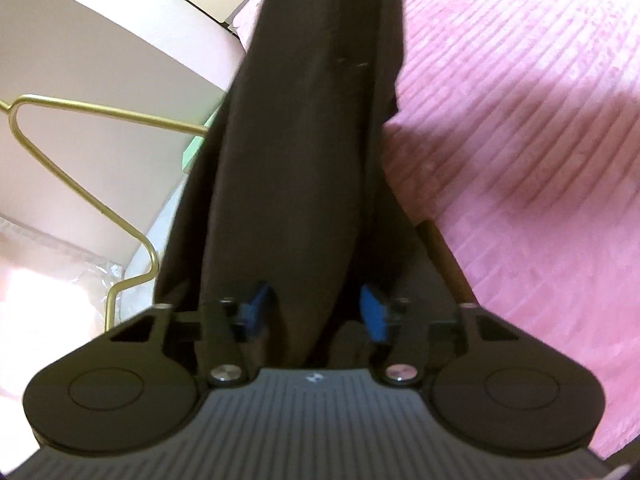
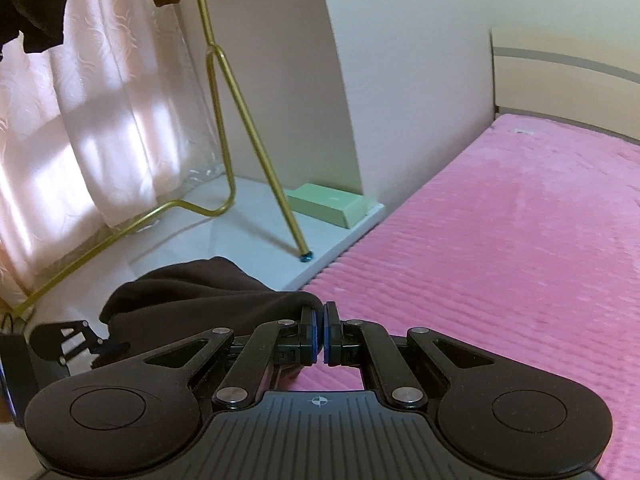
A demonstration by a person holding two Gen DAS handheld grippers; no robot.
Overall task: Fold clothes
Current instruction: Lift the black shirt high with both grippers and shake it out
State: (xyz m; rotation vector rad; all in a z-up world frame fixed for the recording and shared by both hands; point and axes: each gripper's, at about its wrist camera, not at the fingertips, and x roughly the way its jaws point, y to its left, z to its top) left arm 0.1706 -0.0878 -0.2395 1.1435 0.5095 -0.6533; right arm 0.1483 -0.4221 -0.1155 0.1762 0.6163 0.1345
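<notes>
Two hand-held grippers share one dark garment [image 1: 312, 128] above a bed covered by a ribbed pink blanket [image 1: 520, 120].

The left gripper [image 1: 316, 308] has a thick bunch of the dark cloth between its blue pads [image 1: 258, 304]. The pads stand apart by the thickness of that bunch and seem to press on it from both sides. From there the cloth runs forward in a long taut band. That tautness suggests the far end is held up too, so the piece hangs stretched rather than heaped.

The right gripper [image 2: 320, 334] has its jaws brought together. A thin edge of the same dark garment [image 2: 192, 296] reaches right up to the left pad, and the rest billows away to the left. Whether the edge is truly caught between the pads cannot be told for certain, though it looks pinched. The left gripper's frame [image 2: 68, 340] shows low at the far left, just beside that cloth.

Behind stand a gold wire clothes rack [image 2: 248, 128], with more clothes [image 2: 36, 8] draped over its top, a pale curtain [image 2: 92, 112] and a green box [image 2: 332, 204] on the floor by the wall. Holding two points apart like this probably serves to spread the garment before laying it flat on the bed for folding.
</notes>
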